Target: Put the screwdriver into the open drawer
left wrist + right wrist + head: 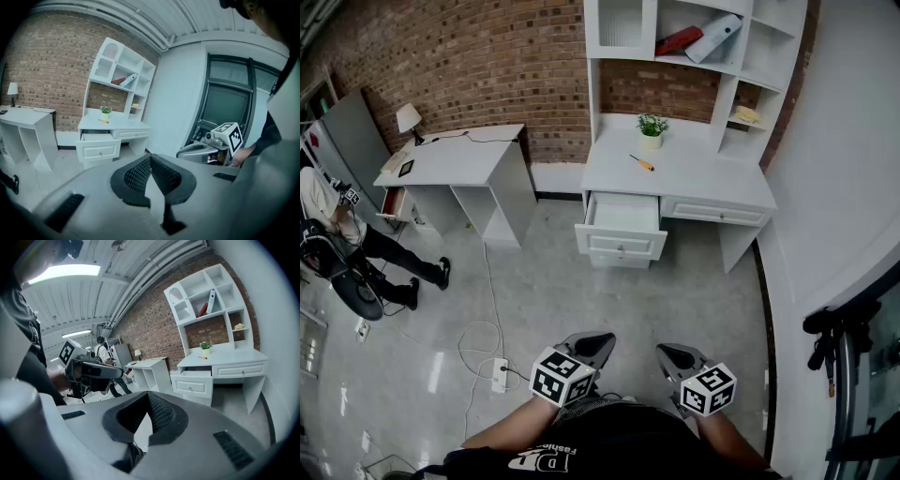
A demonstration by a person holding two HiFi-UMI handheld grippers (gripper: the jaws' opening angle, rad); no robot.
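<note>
Desk (694, 178), open drawer (622, 225) and side table (455, 159) all white, set against a red-brown brick wall (487, 56) with pale mortar lines; floor (581, 300) pale grey and glossy, with a white cable (478, 333) on it. Screwdriver (641, 162) orange-handled; plant (652, 125) green in a cream pot; book (679, 40) on the shelf red. Left gripper (602, 339) and right gripper (667, 352) grey, pads (138, 174) black with a fine dotted texture, each cube white with black square markers; shirt (619, 441) black with white lettering.
</note>
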